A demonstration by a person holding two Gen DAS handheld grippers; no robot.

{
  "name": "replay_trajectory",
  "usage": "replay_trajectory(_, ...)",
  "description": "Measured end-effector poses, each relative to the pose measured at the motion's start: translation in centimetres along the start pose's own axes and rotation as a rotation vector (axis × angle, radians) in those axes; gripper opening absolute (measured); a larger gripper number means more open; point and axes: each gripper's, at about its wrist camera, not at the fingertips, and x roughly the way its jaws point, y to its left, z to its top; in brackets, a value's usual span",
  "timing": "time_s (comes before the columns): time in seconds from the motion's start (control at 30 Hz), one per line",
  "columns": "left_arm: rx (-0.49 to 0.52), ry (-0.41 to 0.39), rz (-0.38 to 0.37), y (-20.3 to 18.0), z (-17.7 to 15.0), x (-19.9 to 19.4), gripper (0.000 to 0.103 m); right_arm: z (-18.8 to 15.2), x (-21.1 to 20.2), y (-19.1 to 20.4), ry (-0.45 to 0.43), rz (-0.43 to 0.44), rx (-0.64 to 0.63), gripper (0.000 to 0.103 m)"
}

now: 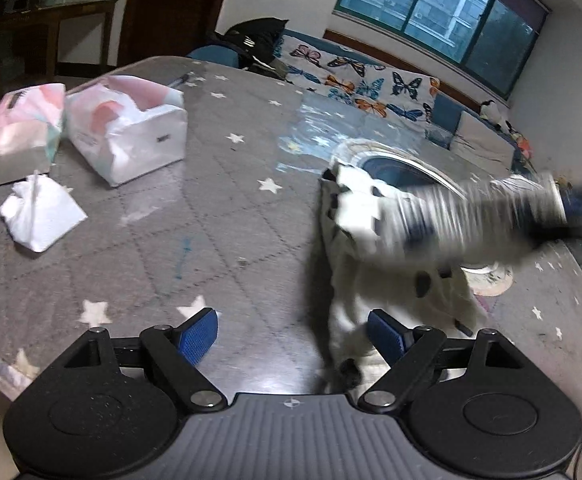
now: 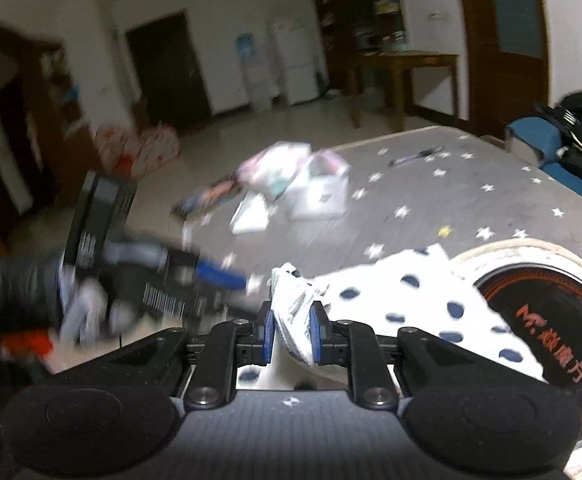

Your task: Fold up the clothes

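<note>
A white garment with dark spots [image 1: 371,280] drapes across the right of the grey star-patterned table [image 1: 171,220]. In the left wrist view my left gripper [image 1: 293,336] stands open low over the table. Its jaws hold nothing, and the garment's lower edge lies beside the right pad [image 1: 387,336]. My right gripper [image 1: 563,208] is a blur at the far right, with a stretched part of the cloth leading to it. In the right wrist view my right gripper [image 2: 291,332] is shut on a bunched fold of the garment [image 2: 391,300]. One blue finger [image 2: 221,276] of the left gripper shows blurred at the left.
A round black cooker [image 2: 551,320] with a pale rim sits under part of the garment. Two tissue packs [image 1: 127,132] and a crumpled tissue [image 1: 39,216] lie at the table's far left. A butterfly-print sofa [image 1: 371,80] runs behind the table.
</note>
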Motion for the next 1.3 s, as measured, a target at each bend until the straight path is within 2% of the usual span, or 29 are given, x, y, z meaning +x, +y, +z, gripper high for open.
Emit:
replay_trajectory(0.13,-0.014,-0.013,0.018,0.8,0.2,-0.6,0.085,-2.6,0.5,2.6,0.063,-0.025,-0.132,0.019)
replay_trajectory(0.2,-0.012,-0.026,0.022,1.0,0.4,-1.0,0.085,-3.4,0.8,3.2,0.087,-0.029,-0.17,0.026)
replay_trajectory(0.3,-0.008,-0.064,0.019,1.1,1.1,-1.9,0.085,-4.4,1.0,4.0,0.116,-0.027,-0.213,0.027)
replay_trajectory(0.43,0.002,-0.113,-0.008,0.7,2.4,-2.6,0.085,-4.8,0.7,4.6,0.139,-0.017,-0.225,0.027)
replay_trajectory(0.6,0.027,-0.152,-0.064,-0.4,3.3,-2.9,0.082,-4.3,-0.1,4.1,0.117,-0.037,-0.174,0.027)
replay_trajectory(0.67,0.033,-0.156,-0.1,-1.0,3.4,-2.8,0.069,-4.0,0.0,3.7,0.105,-0.056,-0.144,0.027)
replay_trajectory(0.7,0.04,-0.157,-0.124,-1.4,3.4,-2.7,0.066,-3.9,0.1,3.4,0.099,-0.061,-0.129,0.027)
replay_trajectory(0.77,0.059,-0.155,-0.171,-2.1,3.2,-2.6,0.047,-3.8,0.5,3.0,0.087,-0.069,-0.099,0.027)
replay_trajectory(0.87,0.086,-0.142,-0.24,-3.3,2.8,-2.0,0.031,-3.9,1.4,2.4,0.087,-0.074,-0.061,0.027)
replay_trajectory(1.03,0.138,-0.108,-0.31,-5.0,2.1,-0.8,0.025,-4.8,2.6,2.0,0.101,-0.053,-0.02,0.029)
replay_trajectory(1.2,0.18,-0.04,-0.326,-5.7,1.0,0.6,0.024,-5.3,2.9,1.8,0.109,-0.037,0.0,0.031)
replay_trajectory(1.3,0.187,-0.013,-0.304,-5.1,0.4,1.1,0.024,-5.1,2.2,1.4,0.095,-0.037,0.012,0.035)
